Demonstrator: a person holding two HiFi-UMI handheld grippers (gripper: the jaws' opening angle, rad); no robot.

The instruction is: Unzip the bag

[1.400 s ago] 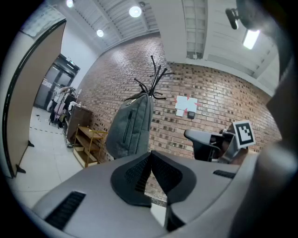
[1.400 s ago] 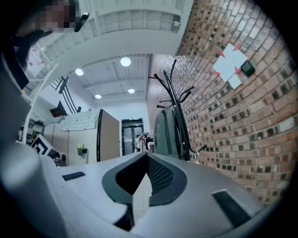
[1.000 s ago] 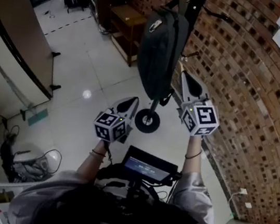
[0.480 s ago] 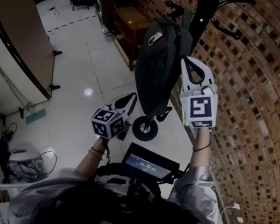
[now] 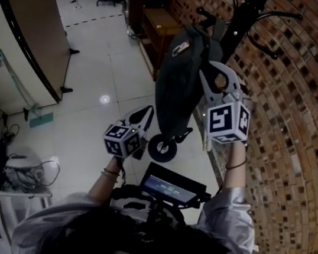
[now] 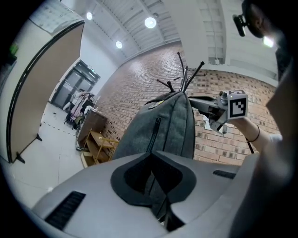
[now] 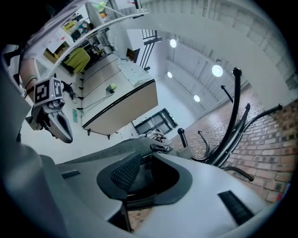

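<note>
A dark grey backpack [image 5: 180, 82] hangs from a black coat rack [image 5: 249, 12]; a closed zip [image 6: 154, 135] runs down its front panel. My right gripper [image 5: 216, 77] is raised at the bag's upper right side, and its jaws are opening. The bag's top [image 7: 104, 155] and a dark zip pull [image 7: 160, 148] lie just beyond the jaws, with nothing pressed between the pads. Lower down, my left gripper [image 5: 143, 117] is shut and empty. It points at the bag's lower front without touching it. The left gripper view shows the right gripper [image 6: 195, 99] beside the bag [image 6: 163, 123].
A brick wall [image 5: 292, 114] runs close behind the rack on the right. The rack's wheeled base [image 5: 162, 148] stands under the bag. A wooden shelf [image 5: 157, 24] is behind it, and a tall partition [image 5: 25, 24] stands at the left.
My right gripper has risen from beside the bag's lower right to its upper right, and its jaws have spread apart. The left gripper has hardly moved.
</note>
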